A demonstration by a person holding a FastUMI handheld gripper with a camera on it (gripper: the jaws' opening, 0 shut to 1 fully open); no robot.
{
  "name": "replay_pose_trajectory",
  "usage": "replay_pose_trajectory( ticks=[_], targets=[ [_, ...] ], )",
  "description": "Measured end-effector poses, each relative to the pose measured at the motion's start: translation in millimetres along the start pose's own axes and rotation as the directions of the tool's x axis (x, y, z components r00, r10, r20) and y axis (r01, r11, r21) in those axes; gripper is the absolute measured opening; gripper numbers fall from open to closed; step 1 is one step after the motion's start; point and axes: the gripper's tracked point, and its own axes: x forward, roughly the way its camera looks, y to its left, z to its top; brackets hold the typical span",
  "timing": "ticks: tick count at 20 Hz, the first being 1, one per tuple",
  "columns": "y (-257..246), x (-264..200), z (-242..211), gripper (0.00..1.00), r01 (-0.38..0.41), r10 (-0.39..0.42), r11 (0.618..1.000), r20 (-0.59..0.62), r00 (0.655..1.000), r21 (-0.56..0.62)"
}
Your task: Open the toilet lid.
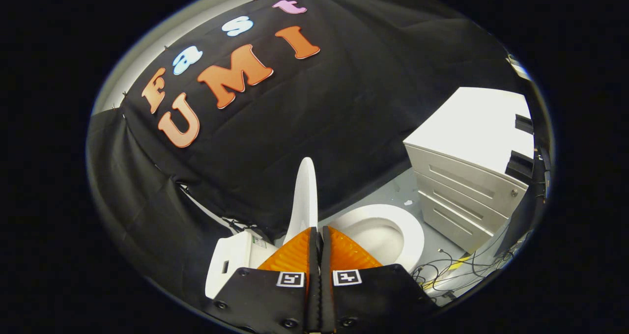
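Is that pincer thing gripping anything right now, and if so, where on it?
Probably the toilet lid: it stands raised on edge just ahead of the gripper, whose fingers are closed together where the lid's edge meets them. Whether both fingers actually pinch that edge cannot be told.

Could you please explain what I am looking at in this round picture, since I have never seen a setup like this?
The camera rides on a hand-held two-finger gripper and looks forward along its fingers, which are the two wedge shapes at the bottom. They are closed together, and the white toilet lid stands upright just ahead of their tips; whether they pinch its edge I cannot tell. Beside the lid you see the open toilet seat and bowl, and the tank on the other side. Beyond the seat stands a white drawer cabinet, with loose cables on the floor. Black cloth forms the booth's wall.
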Motion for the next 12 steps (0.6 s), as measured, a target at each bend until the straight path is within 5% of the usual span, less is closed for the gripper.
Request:
replay_pose_trajectory(
  ticks=[12],
  targets=[
    [127,-27,-15,0.08,-0.101,0.107,0.988,0.042,0.993,-0.118]
  ],
)
